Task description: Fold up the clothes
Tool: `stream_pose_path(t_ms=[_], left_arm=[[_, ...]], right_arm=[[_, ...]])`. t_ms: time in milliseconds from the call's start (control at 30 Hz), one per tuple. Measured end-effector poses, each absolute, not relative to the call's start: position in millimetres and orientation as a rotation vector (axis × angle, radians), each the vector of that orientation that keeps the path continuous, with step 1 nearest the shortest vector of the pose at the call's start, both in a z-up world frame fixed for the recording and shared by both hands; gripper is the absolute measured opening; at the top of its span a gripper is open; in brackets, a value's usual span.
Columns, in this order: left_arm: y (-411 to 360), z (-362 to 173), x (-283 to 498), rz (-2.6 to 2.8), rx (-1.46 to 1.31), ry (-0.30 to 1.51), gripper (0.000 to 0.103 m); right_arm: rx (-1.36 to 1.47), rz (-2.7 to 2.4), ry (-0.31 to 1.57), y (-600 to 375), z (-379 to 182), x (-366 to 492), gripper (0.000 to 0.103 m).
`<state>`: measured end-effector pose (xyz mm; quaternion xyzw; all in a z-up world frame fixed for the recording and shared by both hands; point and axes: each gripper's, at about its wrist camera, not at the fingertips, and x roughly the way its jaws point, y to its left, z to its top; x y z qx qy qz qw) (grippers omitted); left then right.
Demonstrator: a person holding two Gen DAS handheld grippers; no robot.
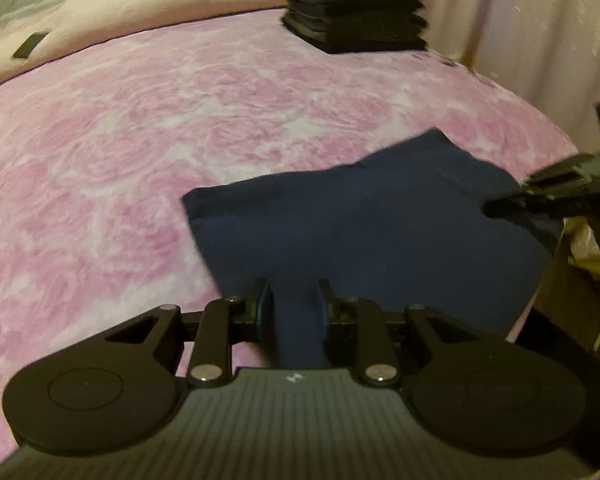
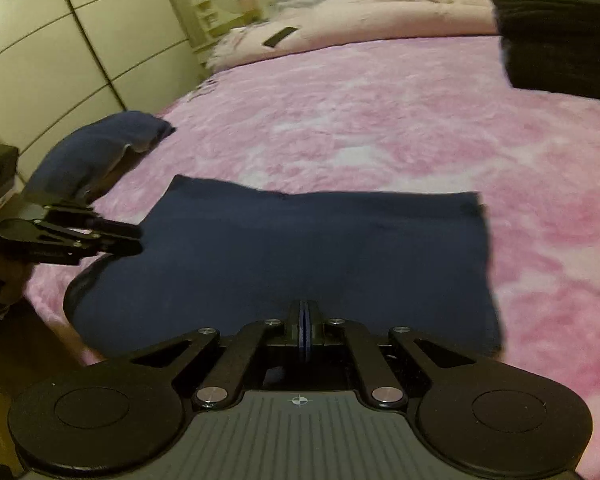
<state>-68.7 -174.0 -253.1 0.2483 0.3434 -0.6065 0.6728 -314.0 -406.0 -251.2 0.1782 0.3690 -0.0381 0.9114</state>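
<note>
- Navy fabric: a dark-blue garment (image 2: 292,248), of soft knit by the look of it, lies on the near part of a bed covered by a pink-and-white fleece blanket (image 2: 380,120); its near edge hangs toward the bed's near side.
- The left tool (image 1: 294,312) has its fingers a little apart with a bunched fold of the navy cloth between them, pinching the near left edge.
- The right tool (image 2: 305,332) has its fingers pressed nearly together on a thin edge of the same cloth, at the near right.
- What kind of garment it is cannot be told; both frames are blurred.
- Risks, as I judge them:
  - The right tool's grip is on a very thin margin, so a pull could slip the cloth free and drop that corner.
  - The left tool holds a thick bunch and the right a single layer, so lifting both could give a skewed fold line.
  - The fleece is grippy, so dragging the cloth over it could wrinkle the far edge or roll it under.
  - A folded stack of dark clothes (image 1: 356,12) sits at the far right, well apart; a wide swing that way could knock it.
- Orientation: the garment's long axis runs left to right across the bed, and its short axis runs near to far. The far edge dips near its middle, and the far left corner juts farthest away.
</note>
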Motion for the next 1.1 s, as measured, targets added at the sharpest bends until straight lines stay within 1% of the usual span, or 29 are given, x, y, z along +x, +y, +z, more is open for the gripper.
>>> stream_pose_path(t_ms=[33, 100, 133, 267, 333, 433, 533, 600, 667, 800, 867, 900, 967, 1067, 1100], left_arm=[[-167.5, -247.4, -70.6, -1.369, 0.557, 0.756, 0.02], [-154.6, -241.8, -75.1, -1.383, 0.544, 0.743, 0.02], [-150.4, -243.9, -77.5, -1.386, 0.536, 0.757, 0.02], [-141.8, -248.2, -85.8, -1.378, 0.555, 0.735, 0.021], [-138.3, -250.0, -89.8, -1.372, 0.569, 0.718, 0.021], [-132.6, -250.9, -95.9, -1.365, 0.593, 0.685, 0.022], [-122.4, -242.7, -106.5, -1.381, 0.642, 0.61, 0.022], [-115.0, -240.2, -120.5, -1.424, 0.69, 0.558, 0.028], [-107.9, -239.2, -135.9, -1.471, 0.742, 0.506, 0.045], [-101.9, -244.6, -163.2, -1.512, 0.83, 0.422, 0.05], [-101.3, -248.6, -176.6, -1.505, 0.885, 0.353, 0.056], [-102.0, -251.2, -183.2, -1.497, 0.921, 0.309, 0.058], [-104.3, -257.1, -196.6, -1.493, 0.992, 0.233, 0.066], [-111.8, -270.8, -212.6, -1.479, 1.091, 0.142, 0.068], [-115.0, -275.6, -217.5, -1.462, 1.124, 0.103, 0.068]], right_arm=[[0.331, -0.09, 0.758, -401.9, -244.9, -319.0, 0.012], [0.325, -0.091, 0.738, -395.9, -240.3, -335.5, 0.064], [0.323, -0.091, 0.728, -392.9, -238.0, -343.8, 0.067], [0.328, -0.119, 0.777, -389.4, -258.3, -356.8, 0.067], [0.298, -0.138, 0.772, -382.8, -252.1, -361.3, 0.067], [0.172, -0.112, 0.727, -359.2, -231.1, -373.1, 0.067], [0.018, -0.053, 0.71, -333.2, -225.6, -378.2, 0.067], [-0.099, -0.027, 0.725, -317.4, -230.8, -374.1, 0.067], [-0.215, -0.009, 0.746, -303.5, -239.6, -367.2, 0.067], [-0.476, 0.027, 0.786, -279.2, -264.2, -349.1, 0.067], [-0.541, 0.039, 0.804, -275.6, -276.4, -342.5, 0.067], [-0.538, 0.048, 0.808, -276.6, -278.1, -339.0, 0.065], [-0.516, 0.049, 0.818, -281.1, -276.3, -334.8, 0.048], [-0.476, 0.051, 0.83, -287.3, -268.1, -327.8, 0.036], [-0.462, 0.052, 0.834, -289.3, -265.4, -325.5, 0.033]])
